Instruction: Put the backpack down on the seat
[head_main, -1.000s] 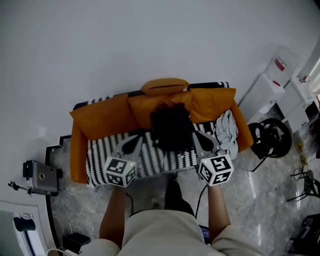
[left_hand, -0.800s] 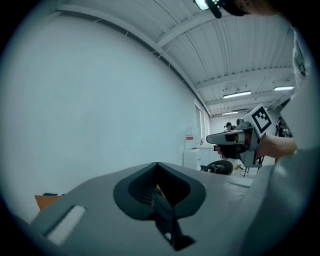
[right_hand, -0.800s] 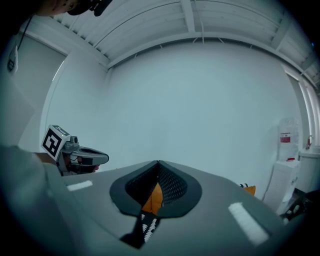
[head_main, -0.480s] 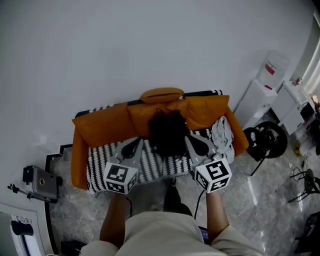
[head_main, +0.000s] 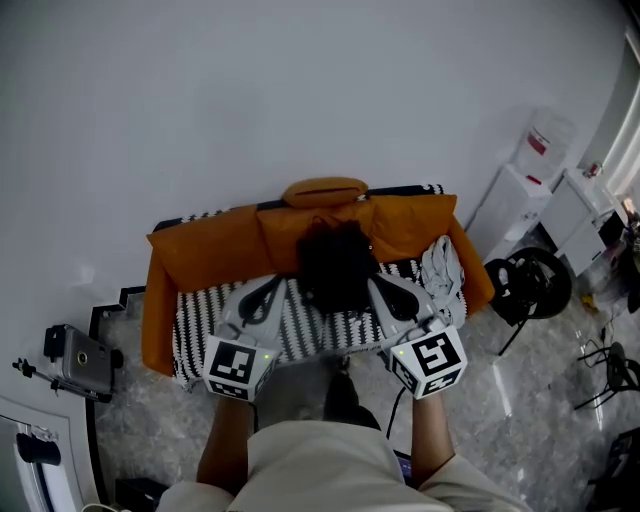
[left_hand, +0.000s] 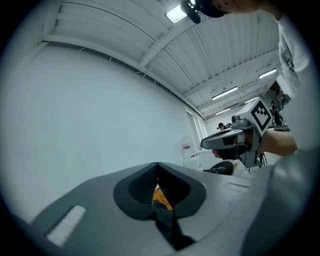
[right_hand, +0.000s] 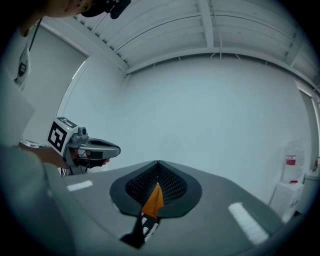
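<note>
A black backpack hangs upright over the striped seat of an orange sofa, in front of its back cushions. My left gripper is at the pack's left edge and my right gripper at its right edge. Both are shut. In the left gripper view the jaws meet, with a dark strap running down from them. In the right gripper view the closed jaws show only orange cushion and striped cover through the gap. Whether the pack's base touches the seat is hidden.
A pale crumpled cloth lies at the seat's right end. An orange pillow sits on the backrest. White cabinets and a black round device stand to the right. A grey camera unit stands at the left on the marble floor.
Both grippers and the backpack have stayed together over the seat's middle. The view has shifted slightly, so the marker cubes sit a little lower and closer to the person.
</note>
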